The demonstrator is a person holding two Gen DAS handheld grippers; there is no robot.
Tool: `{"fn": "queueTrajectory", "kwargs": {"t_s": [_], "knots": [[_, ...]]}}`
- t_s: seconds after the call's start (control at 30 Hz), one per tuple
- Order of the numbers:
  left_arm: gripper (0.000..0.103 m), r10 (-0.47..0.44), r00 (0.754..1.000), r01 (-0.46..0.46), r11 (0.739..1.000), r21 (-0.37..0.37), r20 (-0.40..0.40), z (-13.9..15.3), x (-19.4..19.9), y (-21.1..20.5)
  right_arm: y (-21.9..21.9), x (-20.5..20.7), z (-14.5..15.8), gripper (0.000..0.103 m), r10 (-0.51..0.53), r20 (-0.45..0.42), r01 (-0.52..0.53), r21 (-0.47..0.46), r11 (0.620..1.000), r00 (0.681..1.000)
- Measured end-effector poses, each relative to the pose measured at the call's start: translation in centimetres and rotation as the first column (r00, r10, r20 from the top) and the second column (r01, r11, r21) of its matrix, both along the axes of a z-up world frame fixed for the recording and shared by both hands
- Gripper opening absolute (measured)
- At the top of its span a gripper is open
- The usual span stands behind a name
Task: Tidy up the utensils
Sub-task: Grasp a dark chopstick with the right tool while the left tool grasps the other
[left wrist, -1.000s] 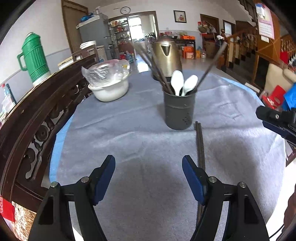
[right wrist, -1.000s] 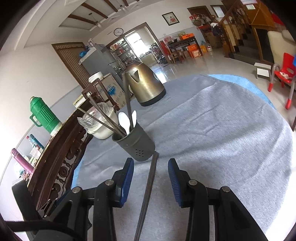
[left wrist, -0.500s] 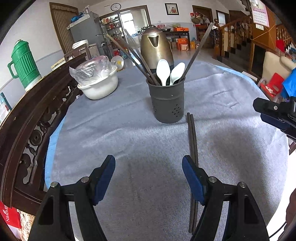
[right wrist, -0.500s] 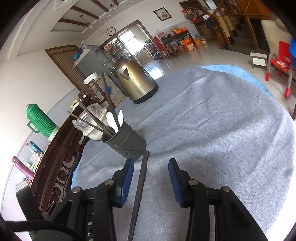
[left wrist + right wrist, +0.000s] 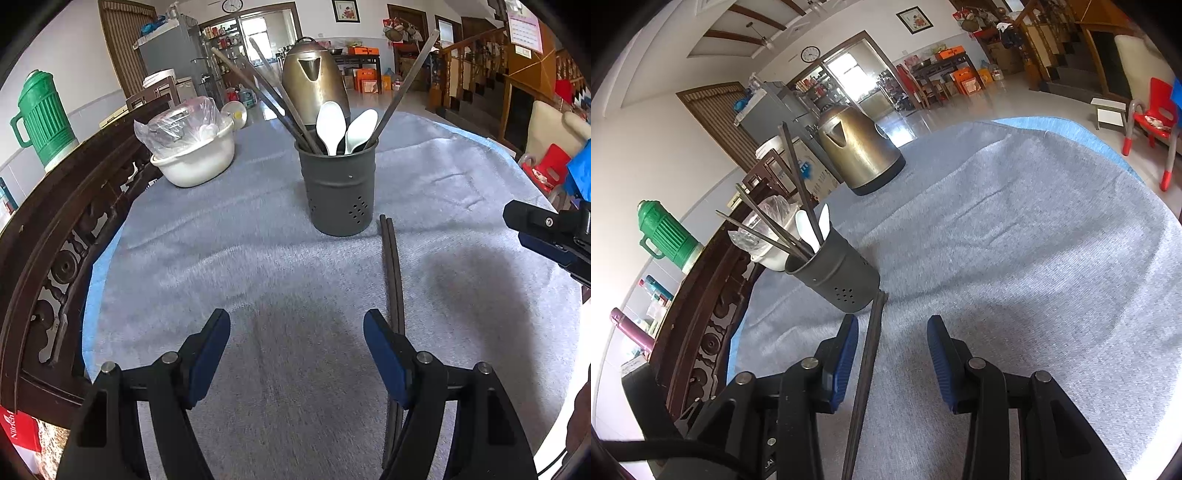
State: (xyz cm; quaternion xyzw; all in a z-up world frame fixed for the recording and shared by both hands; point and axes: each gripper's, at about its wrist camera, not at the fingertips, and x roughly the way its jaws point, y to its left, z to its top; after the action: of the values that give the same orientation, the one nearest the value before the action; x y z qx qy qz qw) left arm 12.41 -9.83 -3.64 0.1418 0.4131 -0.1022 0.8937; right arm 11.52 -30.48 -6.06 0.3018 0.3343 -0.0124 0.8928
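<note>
- A pair of dark chopsticks (image 5: 868, 354) is lying flat on the grey cloth (image 5: 1034, 258), side by side and touching along their length, between the fingers of the right gripper (image 5: 892, 358) and much closer to its left finger than to its right one.
- The right gripper is standing open around them with nothing in it; neither blue pad is touching the sticks, as far as its own view shows.
- The far tips of the chopsticks are ending just beside the foot of the holder (image 5: 838, 280), which is sitting straight ahead of the right gripper and a little to its left; whether tips and holder are touching cannot be told.
- The left gripper (image 5: 297, 354) is also gaping wide and holding nothing, above bare cloth; the chopsticks (image 5: 393, 273) are running past the outside of its right finger, and the holder (image 5: 338, 192) is standing upright ahead of it.
- Inside the holder, two white spoons (image 5: 341, 127) and several long chopsticks are already leaning, so most of the sorting looks done.
- What seems left is this last pair on the cloth: closing on it, lifting it and dropping it into the holder.
- Further out, beyond the holder, a brass kettle (image 5: 314, 81) is standing; ahead and to the left of the left gripper, a white bowl (image 5: 195, 162) covered in plastic is sitting near the table edge, with a green thermos (image 5: 40, 118) off the table beyond it.
</note>
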Motion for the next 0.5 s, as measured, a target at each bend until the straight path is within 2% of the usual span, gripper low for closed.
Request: {"fn": "queueTrajectory", "kwargs": {"t_s": [0.23, 0.5], "knots": [[0.075, 0.016, 1.0, -0.016, 1.0, -0.017, -0.025, -0.6, 0.9, 1.0, 0.8, 0.9, -0.8, 0.039, 0.038, -0.037, -0.038, -0.002, 0.999, 0.999], [0.075, 0.08, 0.995, -0.082, 0.996, -0.043, -0.053, -1.2, 2.2, 3.6, 4.3, 3.5, -3.8, 0.036, 0.135, -0.163, -0.148, -0.068, 0.987, 0.977]]}}
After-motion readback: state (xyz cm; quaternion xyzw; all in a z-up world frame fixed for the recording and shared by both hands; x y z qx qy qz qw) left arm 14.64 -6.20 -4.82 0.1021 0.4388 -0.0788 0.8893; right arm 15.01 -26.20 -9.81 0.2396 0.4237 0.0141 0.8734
